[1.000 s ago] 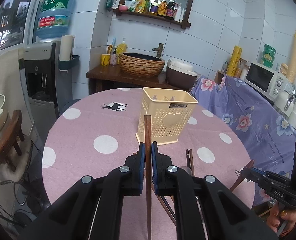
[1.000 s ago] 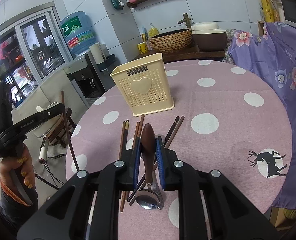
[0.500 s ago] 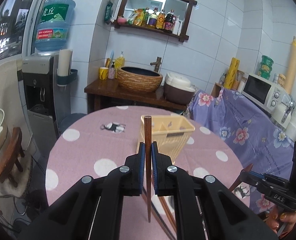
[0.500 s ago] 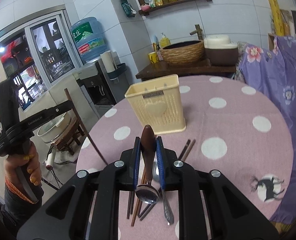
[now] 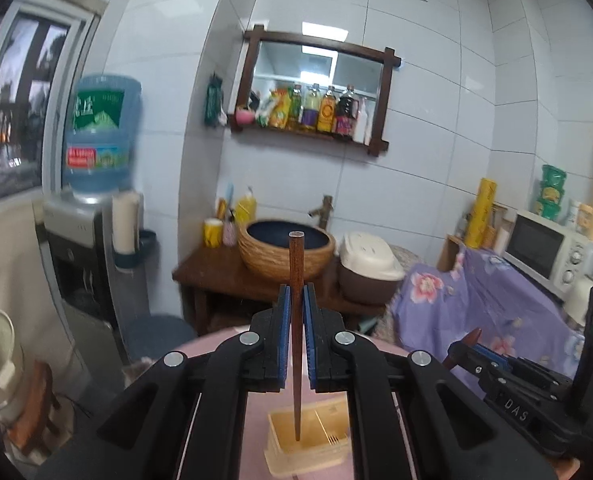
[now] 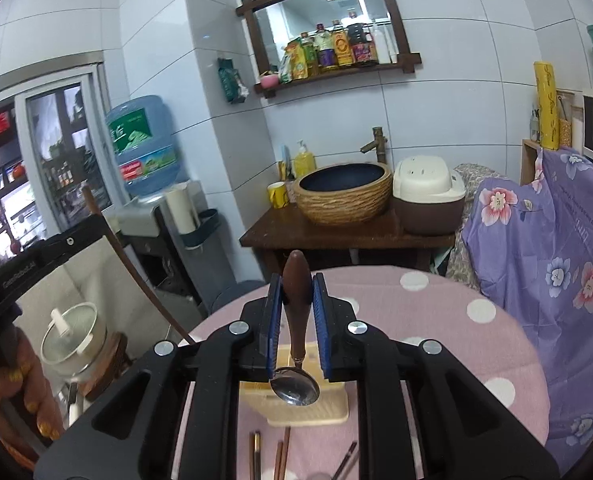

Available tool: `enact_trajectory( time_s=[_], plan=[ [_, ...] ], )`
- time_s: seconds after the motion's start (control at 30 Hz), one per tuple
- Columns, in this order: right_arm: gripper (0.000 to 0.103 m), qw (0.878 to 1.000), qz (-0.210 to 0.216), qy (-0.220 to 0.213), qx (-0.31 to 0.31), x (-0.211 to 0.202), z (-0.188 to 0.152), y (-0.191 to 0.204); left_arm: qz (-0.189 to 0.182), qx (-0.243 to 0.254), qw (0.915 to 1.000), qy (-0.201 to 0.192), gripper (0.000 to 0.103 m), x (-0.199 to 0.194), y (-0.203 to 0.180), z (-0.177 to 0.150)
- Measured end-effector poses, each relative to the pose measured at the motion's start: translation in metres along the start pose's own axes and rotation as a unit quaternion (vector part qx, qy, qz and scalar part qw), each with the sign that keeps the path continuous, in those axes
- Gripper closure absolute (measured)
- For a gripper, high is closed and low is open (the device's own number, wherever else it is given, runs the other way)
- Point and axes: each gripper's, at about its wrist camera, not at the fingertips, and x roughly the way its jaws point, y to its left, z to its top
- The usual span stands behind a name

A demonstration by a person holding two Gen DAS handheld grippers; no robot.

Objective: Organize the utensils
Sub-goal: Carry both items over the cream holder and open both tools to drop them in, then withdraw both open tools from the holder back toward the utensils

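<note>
My left gripper (image 5: 295, 300) is shut on a dark wooden chopstick (image 5: 295, 320), held upright with its thin tip hanging over the open top of the cream utensil holder (image 5: 308, 444). My right gripper (image 6: 297, 292) is shut on the brown wooden handle of a spoon (image 6: 296, 384), steel bowl hanging down above the same holder (image 6: 304, 408). Several chopsticks (image 6: 280, 456) lie on the pink dotted table (image 6: 436, 320) in front of the holder. The left gripper with its chopstick shows at the left of the right wrist view (image 6: 144, 280).
Behind the table stand a wooden sideboard with a woven basin (image 6: 344, 196) and a rice cooker (image 6: 428, 196). A water dispenser (image 5: 92, 240) is at the left, a purple flowered cloth (image 6: 556, 264) at the right, and a microwave (image 5: 544, 248) beyond.
Both grippers have risen and moved over the holder, which has slid to the bottom of both views. The chopstick tip and the spoon bowl now hang above its open top.
</note>
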Motion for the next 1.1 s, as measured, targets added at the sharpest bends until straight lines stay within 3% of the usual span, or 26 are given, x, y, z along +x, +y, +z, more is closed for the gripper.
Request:
enact_trajectory(
  time_s=[0.13,0.37,0.6,0.93,0.97,1.03,1.1],
  plan=[
    [0.087,1.000,-0.023,0.002,-0.011,0.034,-0.014,0.006,0.013,0.027,0.9995,-0.005,0.095,0.026,-0.013,-0.015],
    [0.086,0.998,-0.037,0.048,-0.015,0.082,-0.071,0.002,0.016,0.023,0.9985,0.046,0.095,0.060,-0.013,-0.070],
    [0.086,0.997,-0.042,0.068,-0.018,0.095,-0.104,-0.003,0.016,0.006,0.9956,0.092,0.095,0.078,0.002,-0.115],
    [0.086,0.997,-0.046,0.058,-0.011,0.095,-0.115,-0.014,0.009,-0.012,0.9917,0.128,0.098,0.087,0.009,-0.134],
    [0.085,0.998,-0.044,0.053,-0.011,0.092,-0.114,-0.014,0.006,-0.014,0.9917,0.128,0.098,0.086,0.009,-0.134],
    [0.069,0.998,-0.043,0.042,-0.012,0.083,-0.113,-0.016,0.001,-0.018,0.9919,0.126,0.097,0.080,0.009,-0.133],
    [0.051,0.999,-0.041,0.023,-0.008,0.069,-0.112,-0.018,-0.006,-0.018,0.9925,0.121,0.084,0.070,0.011,-0.132]
  ],
)
